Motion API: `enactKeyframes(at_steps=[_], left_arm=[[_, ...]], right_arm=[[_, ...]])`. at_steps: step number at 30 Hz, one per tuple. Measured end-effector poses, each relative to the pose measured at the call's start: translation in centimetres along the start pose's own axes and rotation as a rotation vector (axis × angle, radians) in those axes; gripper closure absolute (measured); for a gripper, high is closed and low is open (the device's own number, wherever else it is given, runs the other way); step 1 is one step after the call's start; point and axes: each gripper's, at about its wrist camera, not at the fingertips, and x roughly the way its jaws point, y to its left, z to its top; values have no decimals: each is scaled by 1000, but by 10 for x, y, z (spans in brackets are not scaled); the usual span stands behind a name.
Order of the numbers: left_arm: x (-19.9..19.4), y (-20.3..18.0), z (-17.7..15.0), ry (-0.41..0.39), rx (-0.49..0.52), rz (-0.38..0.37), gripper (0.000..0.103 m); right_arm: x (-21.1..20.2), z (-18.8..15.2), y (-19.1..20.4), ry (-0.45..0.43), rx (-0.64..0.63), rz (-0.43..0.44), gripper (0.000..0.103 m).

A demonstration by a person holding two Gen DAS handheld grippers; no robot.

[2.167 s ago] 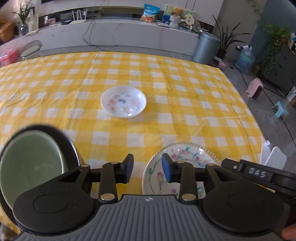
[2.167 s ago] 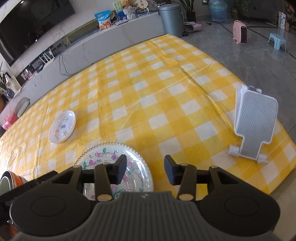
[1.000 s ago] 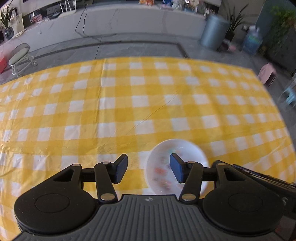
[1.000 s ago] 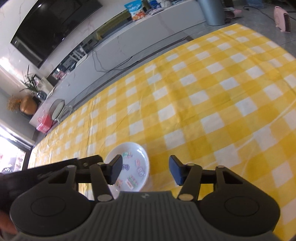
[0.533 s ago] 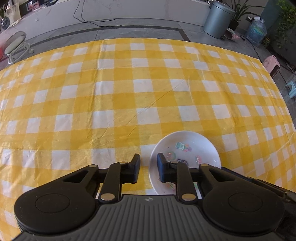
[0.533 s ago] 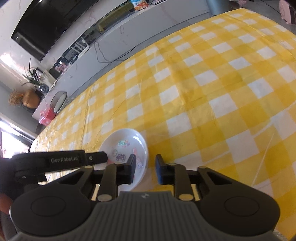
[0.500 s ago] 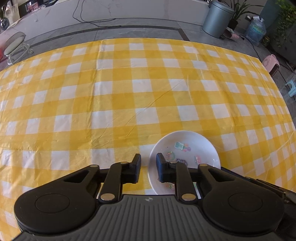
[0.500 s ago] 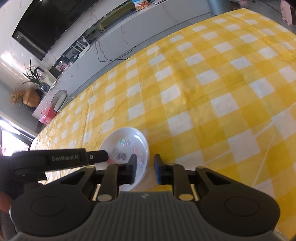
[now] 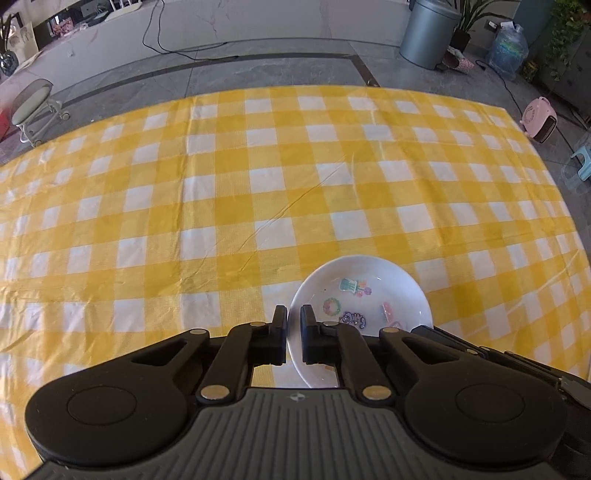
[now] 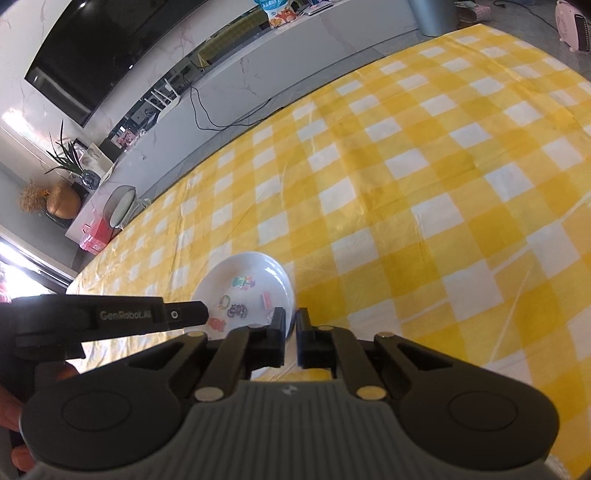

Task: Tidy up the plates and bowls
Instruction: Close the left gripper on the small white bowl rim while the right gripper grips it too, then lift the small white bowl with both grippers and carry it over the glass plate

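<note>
A small white dish (image 9: 369, 295) with coloured cartoon prints sits on the yellow checked tablecloth (image 9: 221, 192). My left gripper (image 9: 293, 319) is shut on the dish's left rim. The same dish shows in the right wrist view (image 10: 247, 284), where my right gripper (image 10: 290, 323) is shut on its right rim. The left gripper's body reaches in from the left in the right wrist view (image 10: 110, 317). The dish is held from both sides at once. The larger plate and the bowls are out of view.
The tablecloth's far edge (image 9: 332, 90) gives onto grey floor. Beyond it stand a grey bin (image 9: 430, 33), a small stool (image 9: 33, 107) and a pink heater (image 9: 541, 118). A white counter (image 10: 295, 48) runs along the back wall.
Both grippers have closed from a narrow gap onto opposite rims of the small white dish. Earlier they moved away from the large flowered plate and bowl toward this dish.
</note>
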Motion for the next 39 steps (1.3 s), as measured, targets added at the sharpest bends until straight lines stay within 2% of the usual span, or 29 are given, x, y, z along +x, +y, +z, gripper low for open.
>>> enactKeyframes(at_steps=[9, 18, 24, 32, 39], left_arm=[[-53, -16, -15, -76, -47, -45, 99], [-94, -34, -40, -148, -77, -96, 99], [-103, -47, -62, -143, -100, -159, 99], [-105, -71, -105, -139, -124, -231, 99], [-86, -74, -136, -117, -178, -230, 99]], right_arm=[[-51, -4, 5, -46, -19, 11, 101], [-96, -6, 6, -54, -61, -27, 101], [-125, -18, -6, -27, -55, -33, 101], [-163, -51, -39, -50, -34, -51, 102], [-164, -80, -72, -54, 47, -26, 103]])
